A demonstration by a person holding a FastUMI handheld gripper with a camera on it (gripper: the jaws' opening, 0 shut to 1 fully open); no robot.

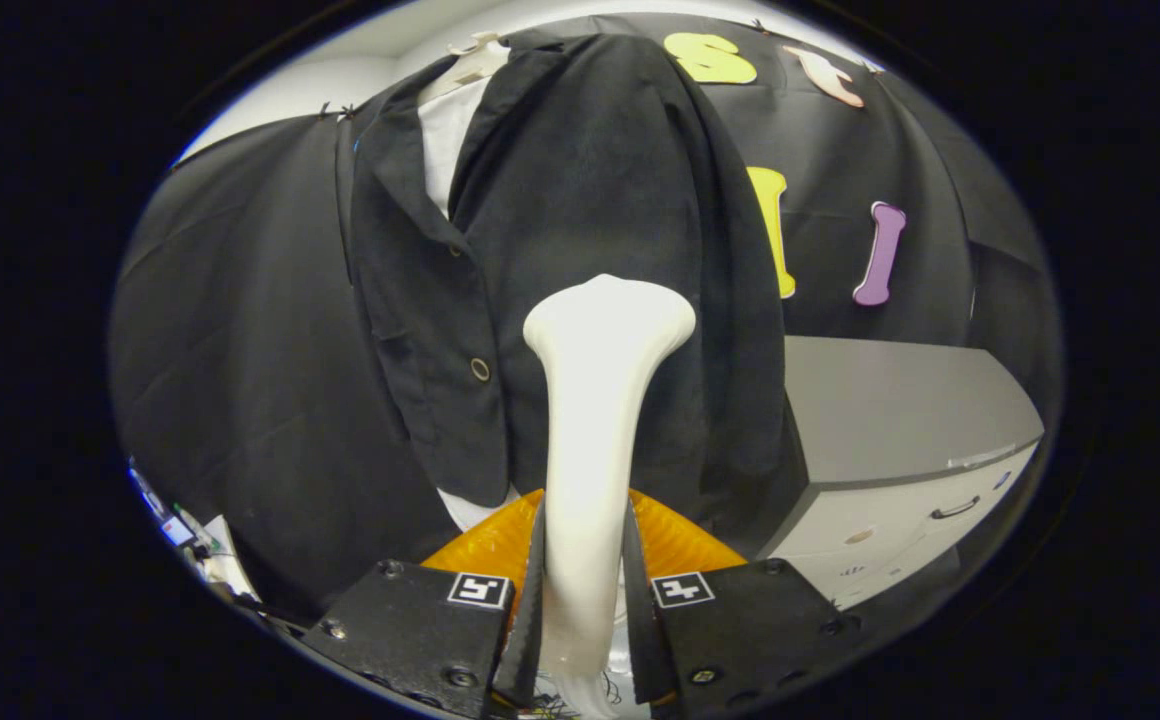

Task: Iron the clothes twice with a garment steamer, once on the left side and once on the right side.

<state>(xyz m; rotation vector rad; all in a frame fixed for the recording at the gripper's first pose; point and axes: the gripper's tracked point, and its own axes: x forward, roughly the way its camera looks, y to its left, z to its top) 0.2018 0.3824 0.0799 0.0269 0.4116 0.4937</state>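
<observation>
- The claw [585, 560] was clamped on the white garment steamer [595, 420], a finger pressed to each side of its handle, with the flared head standing up ahead of the fingers.
- The black jacket [560, 250] hung just beyond the steamer head, over a white shirt [445, 140] that showed at the collar. A brass button [480, 369] sat on the front panel beside the head.
- From where I stood I could not tell whether the head touched the cloth or merely hovered before it.
- To the jacket's other side stood a grey cabinet [900, 420] with drawers.
- The head seemed aimed near the jacket's middle — so a pass could easily blur which side was being done, and one side might get both strokes.
- The smooth handle looked apt to twist or slide between the fingers if the head dragged on the fabric.
- A snag on the button or the front edge could tug the jacket askew on its hanger.
</observation>
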